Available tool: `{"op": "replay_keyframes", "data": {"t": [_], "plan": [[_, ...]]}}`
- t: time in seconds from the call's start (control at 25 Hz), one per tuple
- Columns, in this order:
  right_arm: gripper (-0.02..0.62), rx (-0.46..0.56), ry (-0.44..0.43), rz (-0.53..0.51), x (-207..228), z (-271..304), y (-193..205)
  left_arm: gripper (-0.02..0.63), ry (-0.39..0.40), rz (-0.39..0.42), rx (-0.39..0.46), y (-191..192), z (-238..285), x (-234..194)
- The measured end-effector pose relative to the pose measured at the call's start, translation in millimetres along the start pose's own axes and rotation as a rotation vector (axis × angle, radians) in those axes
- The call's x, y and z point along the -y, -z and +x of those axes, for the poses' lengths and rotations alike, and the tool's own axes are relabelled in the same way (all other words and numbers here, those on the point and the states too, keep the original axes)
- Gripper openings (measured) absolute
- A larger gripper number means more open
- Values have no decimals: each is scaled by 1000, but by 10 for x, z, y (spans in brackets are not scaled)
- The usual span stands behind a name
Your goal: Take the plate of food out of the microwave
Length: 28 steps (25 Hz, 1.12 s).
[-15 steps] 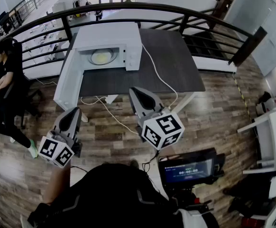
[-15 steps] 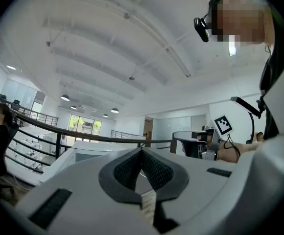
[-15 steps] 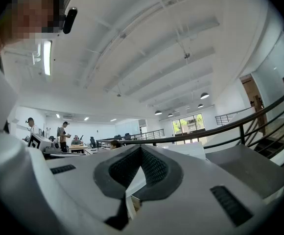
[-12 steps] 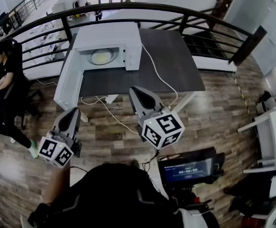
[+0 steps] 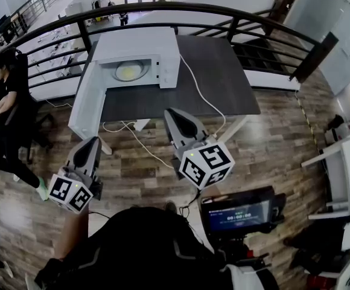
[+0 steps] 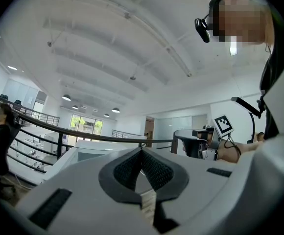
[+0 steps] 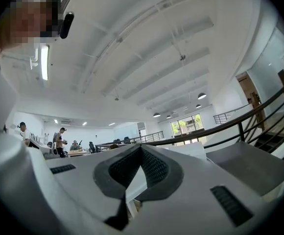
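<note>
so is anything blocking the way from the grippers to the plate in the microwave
Nothing visible. The microwave door is swung open leftward, the plate of food lies in the open cavity, with bare table in front. The left gripper and right gripper hang short of the table, shut.

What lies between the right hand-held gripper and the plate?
In the head view, only bare tabletop separates the right hand-held gripper from the plate; the door stands open.
</note>
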State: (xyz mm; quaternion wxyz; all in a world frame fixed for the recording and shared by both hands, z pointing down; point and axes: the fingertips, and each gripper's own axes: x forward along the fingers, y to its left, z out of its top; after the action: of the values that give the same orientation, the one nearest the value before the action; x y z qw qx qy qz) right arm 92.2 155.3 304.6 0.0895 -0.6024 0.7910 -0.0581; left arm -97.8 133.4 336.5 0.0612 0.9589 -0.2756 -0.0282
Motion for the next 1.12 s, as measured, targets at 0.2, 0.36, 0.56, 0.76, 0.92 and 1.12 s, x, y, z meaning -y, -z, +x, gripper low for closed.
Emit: {"op": "replay_keyframes", "data": {"t": [0.2,0.36,0.56,0.76,0.92,1.12], "plan": [[0,12,7,16,18,14,1,3,-1,-4,4,11,-1,-31],[0,19,4,40,-17,25,6,3,-1,-6,0,10,-37,-21],[0,23,2,35,-65,15,-15,3,4,-8,6,-1,-70,0],[0,21,13,53,-73,94,34,3,-12,-11,11,-8,-124,-122],[0,4,36,78,-80,241,144,3,-18,-18,10,-1,-167,-266],[0,-3,50,53,-247,418,149,3,-23,-23,23,-70,-294,-482]]}}
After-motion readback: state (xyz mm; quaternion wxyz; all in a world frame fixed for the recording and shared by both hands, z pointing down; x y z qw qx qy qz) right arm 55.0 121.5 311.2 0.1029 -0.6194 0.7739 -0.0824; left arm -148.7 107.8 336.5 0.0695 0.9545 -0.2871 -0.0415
